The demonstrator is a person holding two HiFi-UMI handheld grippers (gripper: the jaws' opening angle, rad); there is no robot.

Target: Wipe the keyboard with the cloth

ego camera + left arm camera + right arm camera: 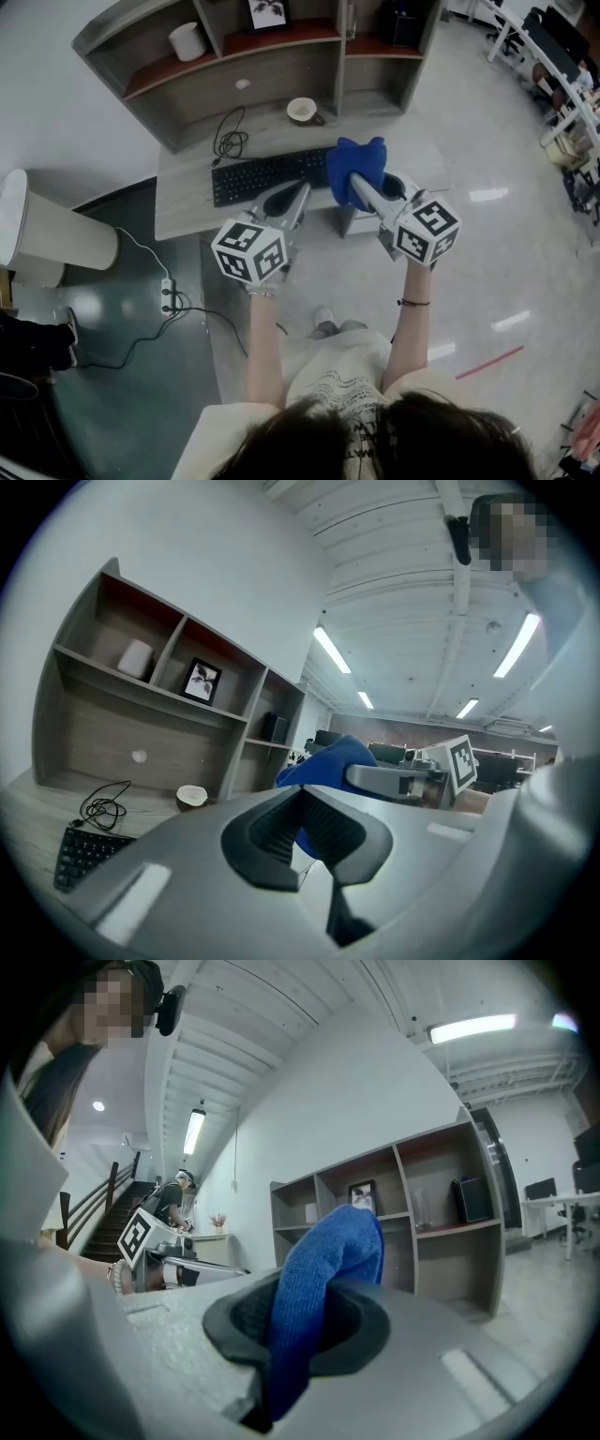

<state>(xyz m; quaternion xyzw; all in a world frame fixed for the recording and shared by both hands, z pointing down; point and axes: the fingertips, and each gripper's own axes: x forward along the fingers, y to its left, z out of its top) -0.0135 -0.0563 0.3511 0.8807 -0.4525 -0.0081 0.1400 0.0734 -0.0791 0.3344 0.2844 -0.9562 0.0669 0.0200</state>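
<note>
A black keyboard [267, 175] lies across the grey desk [187, 202]. My right gripper [361, 187] is shut on a blue cloth [356, 166], which hangs over the keyboard's right end. In the right gripper view the blue cloth [314, 1288] bulges up between the shut jaws. My left gripper [293, 199] is held above the desk's front edge, just left of the cloth, jaws shut with nothing in them. The left gripper view shows the keyboard [89, 853] at lower left and the cloth [323, 761] beyond its jaws.
A white bowl [302, 110] and a coiled black cable [228, 141] rest behind the keyboard. The shelf unit [262, 47] holds a white cylinder [188, 41] and a framed picture [268, 13]. A white bin [52, 234] and a power strip [168, 294] are on the floor at left.
</note>
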